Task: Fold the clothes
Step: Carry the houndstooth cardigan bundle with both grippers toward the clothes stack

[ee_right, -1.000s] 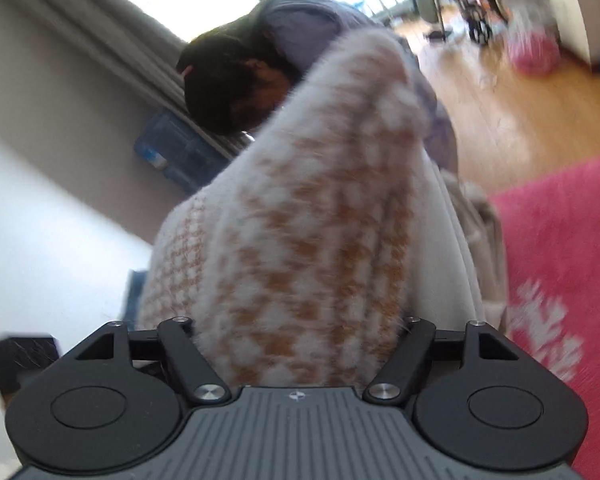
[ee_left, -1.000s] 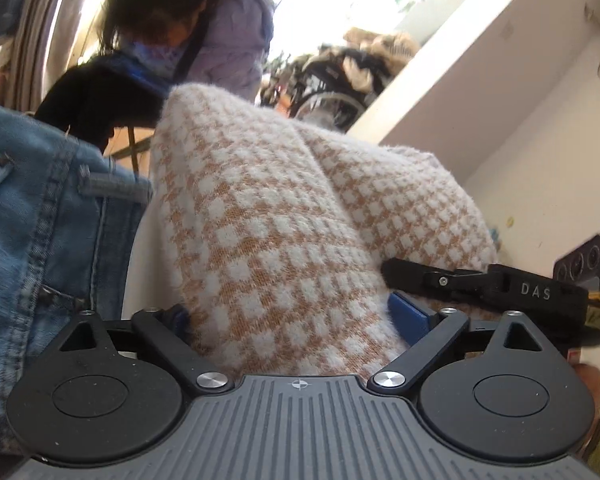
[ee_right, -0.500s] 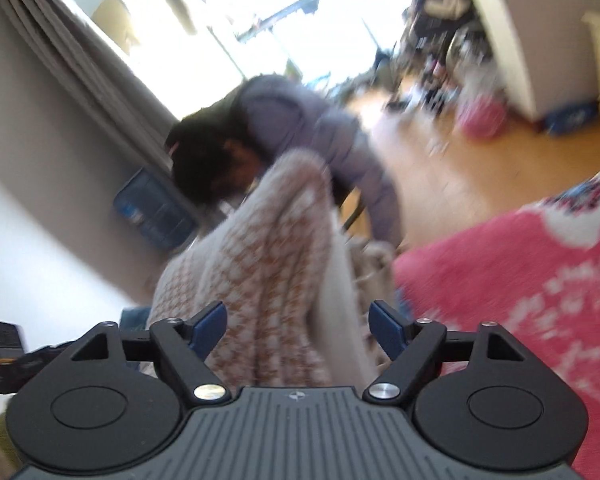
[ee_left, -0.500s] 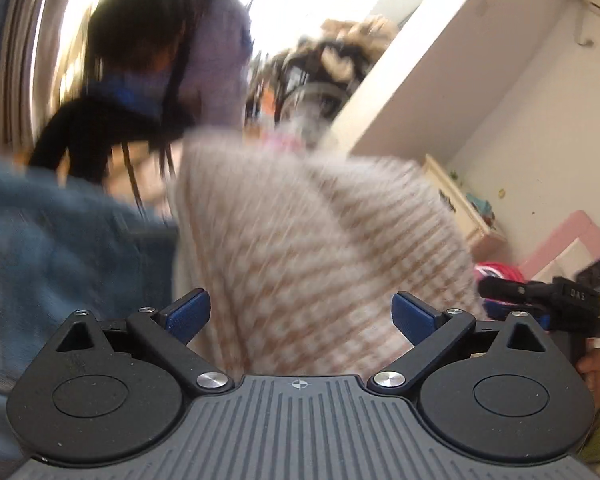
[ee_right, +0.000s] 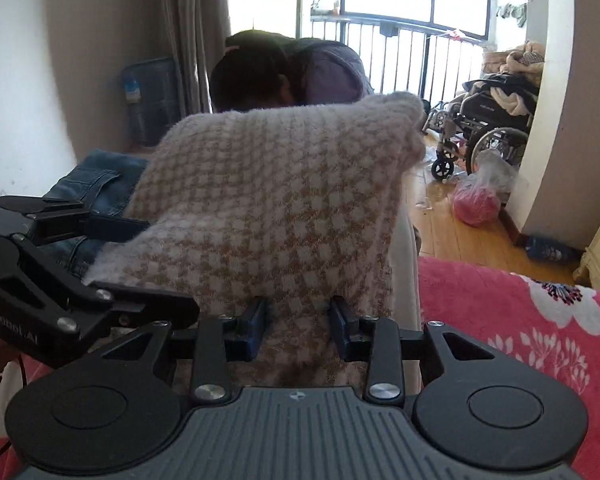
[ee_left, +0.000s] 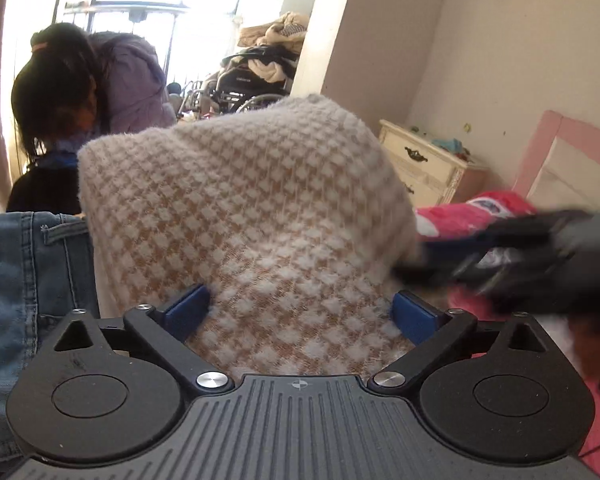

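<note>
Jaws of your right gripper (ee_right: pixel 298 328) are closing on the sweater (ee_right: pixel 276 200), and a fold of the checked knit sits between the blue pads (ee_right: pixel 256 326); the fabric bunches in the narrow gap and looks pinched, both pads touching it. Your left gripper (ee_left: pixel 300 312) stands wide apart, its blue pads (ee_left: pixel 188 310) at either side of the same sweater (ee_left: pixel 244 208), the knit lying loosely between them without being squeezed. In the right wrist view the left gripper's black frame (ee_right: pixel 60 280) reaches in from the left edge, one finger tucked under the sweater's near corner. In the left wrist view the right gripper (ee_left: pixel 540 252) shows as a dark blur at the right edge.

The sweater rises in a mound in front of both cameras, draped over something you cannot see. Just beside it on the left lie jeans (ee_left: pixel 28 272), touching its edge. Under your right gripper spreads a pink blanket (ee_right: pixel 520 328) with white flowers. Behind the sweater a person (ee_right: pixel 268 76) in a purple jacket bends forward. Farther back stand a wheelchair (ee_right: pixel 488 128) heaped with clothes and a cream dresser (ee_left: pixel 432 164) against the wall.
</note>
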`<action>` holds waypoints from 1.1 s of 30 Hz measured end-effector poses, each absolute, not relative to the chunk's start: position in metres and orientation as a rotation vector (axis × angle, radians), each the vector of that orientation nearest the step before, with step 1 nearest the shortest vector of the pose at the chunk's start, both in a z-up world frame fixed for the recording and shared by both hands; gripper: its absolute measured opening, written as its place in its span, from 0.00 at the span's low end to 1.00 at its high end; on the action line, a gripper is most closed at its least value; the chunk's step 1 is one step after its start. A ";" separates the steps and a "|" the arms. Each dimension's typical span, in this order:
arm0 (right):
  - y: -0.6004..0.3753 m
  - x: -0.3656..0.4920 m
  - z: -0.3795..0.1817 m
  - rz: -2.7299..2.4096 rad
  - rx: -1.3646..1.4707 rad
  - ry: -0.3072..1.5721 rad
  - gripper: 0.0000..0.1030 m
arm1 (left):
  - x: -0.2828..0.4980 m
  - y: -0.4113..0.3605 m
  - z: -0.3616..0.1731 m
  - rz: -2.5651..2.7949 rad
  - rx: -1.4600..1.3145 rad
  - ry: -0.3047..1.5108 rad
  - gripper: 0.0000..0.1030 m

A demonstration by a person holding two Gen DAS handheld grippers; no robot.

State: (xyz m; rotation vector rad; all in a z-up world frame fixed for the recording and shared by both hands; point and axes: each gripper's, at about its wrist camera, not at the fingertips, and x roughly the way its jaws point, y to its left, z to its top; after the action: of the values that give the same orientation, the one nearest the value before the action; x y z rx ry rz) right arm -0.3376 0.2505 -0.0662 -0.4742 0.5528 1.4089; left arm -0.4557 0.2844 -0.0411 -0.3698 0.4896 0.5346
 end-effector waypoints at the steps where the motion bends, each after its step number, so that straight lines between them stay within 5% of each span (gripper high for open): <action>1: 0.251 -0.337 -0.065 1.403 -0.469 0.564 0.37 | -0.451 0.282 -0.045 0.530 -0.346 0.513 0.96; 10: 0.229 -0.331 -0.059 1.341 -0.396 0.607 0.37 | -0.450 0.282 0.008 0.504 -0.229 0.465 0.92; 16: 0.220 -0.327 -0.058 1.301 -0.340 0.666 0.36 | -0.350 0.342 0.049 0.481 -0.137 0.332 0.92; 22: 0.217 -0.315 -0.069 1.278 -0.283 0.714 0.34 | -0.266 0.364 -0.020 0.486 -0.125 0.534 0.94; 33: 0.101 -0.278 -0.033 1.214 0.114 0.738 0.38 | -0.363 0.320 0.051 0.455 -0.209 0.452 0.96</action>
State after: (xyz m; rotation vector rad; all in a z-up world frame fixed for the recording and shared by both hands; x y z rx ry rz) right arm -0.2783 0.1013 -0.0330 0.1135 0.7377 1.2137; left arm -0.3629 0.3201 0.0513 -0.2090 0.4522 0.4546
